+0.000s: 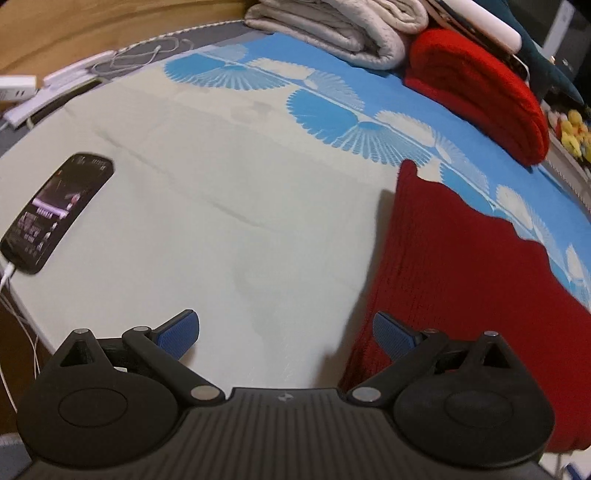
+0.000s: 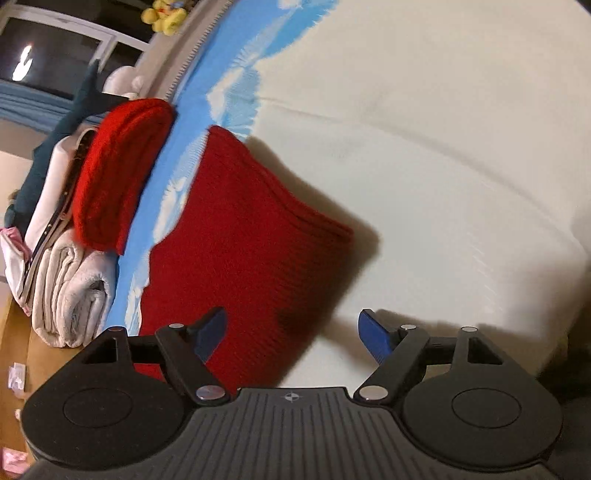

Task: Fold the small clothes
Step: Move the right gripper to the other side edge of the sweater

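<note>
Both the left gripper [image 1: 286, 334] and right gripper [image 2: 291, 332] stood apart, holding nothing; the dark red knit [image 1: 461, 266] lay flat on the bedsheet [image 1: 221, 184].

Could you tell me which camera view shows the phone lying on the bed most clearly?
The left wrist view: the phone lies at its left edge, screen lit, a white cable plugged in. The right wrist view does not show it.

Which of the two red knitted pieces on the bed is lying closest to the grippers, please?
The darker red knit, spread flat on the sheet beside both grippers. The brighter red one sits folded farther back, next to the grey blanket.
</note>
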Available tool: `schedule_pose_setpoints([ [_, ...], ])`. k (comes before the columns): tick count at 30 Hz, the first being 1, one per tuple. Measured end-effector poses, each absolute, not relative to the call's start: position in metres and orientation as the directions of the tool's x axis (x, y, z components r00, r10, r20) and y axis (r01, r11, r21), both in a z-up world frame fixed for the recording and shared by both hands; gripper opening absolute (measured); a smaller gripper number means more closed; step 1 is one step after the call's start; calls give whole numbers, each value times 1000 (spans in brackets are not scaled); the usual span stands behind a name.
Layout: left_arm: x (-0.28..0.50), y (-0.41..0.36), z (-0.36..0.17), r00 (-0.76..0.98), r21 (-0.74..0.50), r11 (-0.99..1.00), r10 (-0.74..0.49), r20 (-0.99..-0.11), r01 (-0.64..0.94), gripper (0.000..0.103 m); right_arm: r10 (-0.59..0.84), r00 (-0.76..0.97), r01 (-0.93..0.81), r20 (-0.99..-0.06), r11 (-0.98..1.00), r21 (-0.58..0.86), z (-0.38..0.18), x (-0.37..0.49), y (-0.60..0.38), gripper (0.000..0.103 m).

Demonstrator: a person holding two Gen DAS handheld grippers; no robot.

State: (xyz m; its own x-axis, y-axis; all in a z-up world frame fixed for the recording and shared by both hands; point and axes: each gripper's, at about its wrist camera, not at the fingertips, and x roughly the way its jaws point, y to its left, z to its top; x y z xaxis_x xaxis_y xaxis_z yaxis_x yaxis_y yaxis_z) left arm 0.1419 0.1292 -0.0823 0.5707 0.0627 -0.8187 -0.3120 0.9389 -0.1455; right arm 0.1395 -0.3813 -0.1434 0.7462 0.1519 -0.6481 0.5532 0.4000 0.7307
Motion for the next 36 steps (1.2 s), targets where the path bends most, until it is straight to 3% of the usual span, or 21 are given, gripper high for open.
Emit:
schedule_pose_setpoints([
  [18, 157, 70, -76, 676, 65, 996, 90, -731, -63, 102, 74, 726, 605, -684, 404, 686, -159, 185, -386, 84],
  [36, 150, 79, -73, 672, 29, 998, 61, -738, -58, 102, 59, 735, 602, -676, 401, 690, -159, 189, -385, 91],
])
